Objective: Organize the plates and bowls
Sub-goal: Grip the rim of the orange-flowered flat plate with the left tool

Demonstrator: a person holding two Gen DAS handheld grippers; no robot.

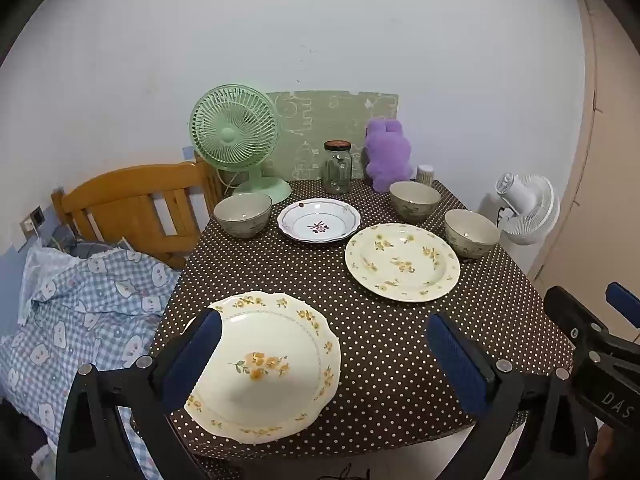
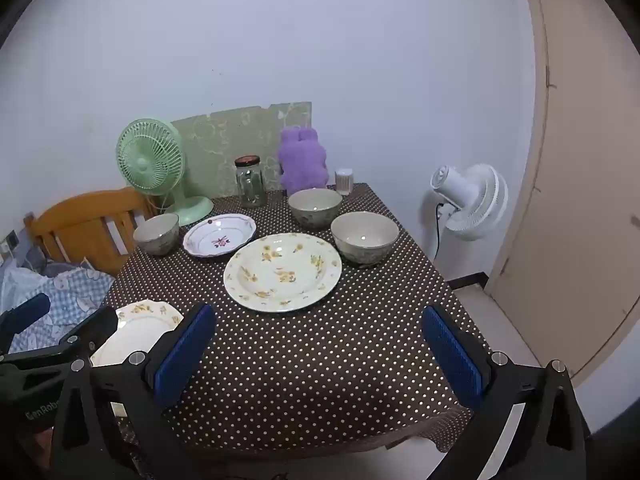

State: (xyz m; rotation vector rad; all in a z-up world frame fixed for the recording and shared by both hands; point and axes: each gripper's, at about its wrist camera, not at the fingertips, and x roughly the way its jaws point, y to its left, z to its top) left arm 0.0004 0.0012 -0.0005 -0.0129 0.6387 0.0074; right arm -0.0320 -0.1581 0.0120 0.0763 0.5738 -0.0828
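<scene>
Both grippers are hovering over the near edge of the table (image 2: 320, 380), pointing down at it, jaws spread fully wide, holding nothing. L gripper (image 1: 320, 360) is sitting above the near plate (image 1: 268, 364); its left pad is overlapping that plate's rim in view, but whether it's touching I can't tell. R gripper (image 2: 320, 348) is hanging over bare cloth, w/ the big plate (image 2: 282, 272) just ahead of it.

Nothing's stacked yet, so the step in hand is prob. a first pick. Judgement: start w/ plates, since a rim grab is the only option on something this flat. Come in low, one pad under the lip and one on top, closing slowly. Build the pile largest-first, then nest bowls separately.

Where things are lying:
- small plate (image 1: 319, 221) at mid-rear, white w/ a dark floral centre, wavy rim, touching or nearly touching the big plate
- L bowl (image 1: 242, 214) near the green fan (image 1: 236, 136)
- rear bowl (image 1: 415, 201) and R bowl (image 1: 472, 233) on the right, near each other

Materials: all glazed ceramic, glossy, likely slippery and chippable. Near plate is cream, scalloped, yellow flowers; big plate is round w/ a deep well. Bowls are grey-green, steep-walled, round. Cloth is brown polka-dot, soft, and could be bunching under a dragged dish, so lift rather than slide.
</scene>
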